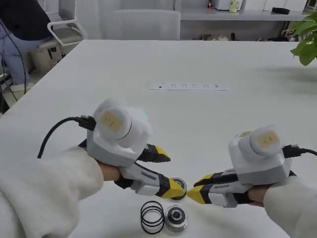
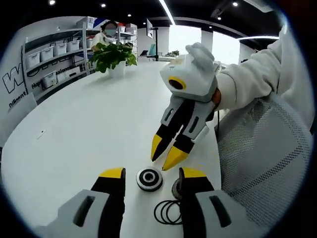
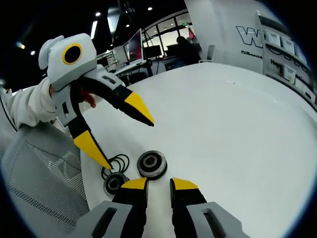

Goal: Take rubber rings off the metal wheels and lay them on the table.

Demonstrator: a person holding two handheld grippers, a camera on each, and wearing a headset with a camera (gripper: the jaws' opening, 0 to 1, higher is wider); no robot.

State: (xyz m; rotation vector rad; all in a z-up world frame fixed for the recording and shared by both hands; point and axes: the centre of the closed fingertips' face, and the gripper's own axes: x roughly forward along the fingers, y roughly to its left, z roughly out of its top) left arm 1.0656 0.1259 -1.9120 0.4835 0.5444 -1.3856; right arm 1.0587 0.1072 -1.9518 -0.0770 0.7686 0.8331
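Rubber rings (image 1: 152, 216): several thin black loops lie loose and overlapping on the white bench (image 1: 208, 64), at the lower centre of the head view. They sit on neither wheel.

Near wheel (image 1: 176, 217): lies flat on the bench just right of the rings. Its face shows silver metal around a dark hub.

Far wheel (image 1: 180, 185): lies flat on the bench just above the near wheel in the head view, between the tips of the two tools. One yellow tip of the left tool partly hides it. In the right gripper view it shows a dark outer band; whether that band is a ring cannot be told.

Left hand-held gripper (image 1: 169, 171): enters from the left of the head view, held by a white-sleeved arm. Its jaws stand wide apart and hold nothing. In the left gripper view the far wheel lies on the bench between the two yellow tips, apart from both. The near wheel is partly hidden behind the jaw at lower right of that view.

Right hand-held gripper (image 1: 192, 189): enters from the right of the head view. Its jaws are parted by a narrow gap and hold nothing. The tips point at the far wheel and stop just short of it.

Surroundings:
- A black cable (image 1: 54, 134) leaves the rear of the left tool.
- A printed strip (image 1: 190, 86) lies at mid-bench.
- A green plant (image 1: 304, 39) stands at the upper right edge.
- A chair (image 1: 67, 32) stands beyond the bench at upper left.
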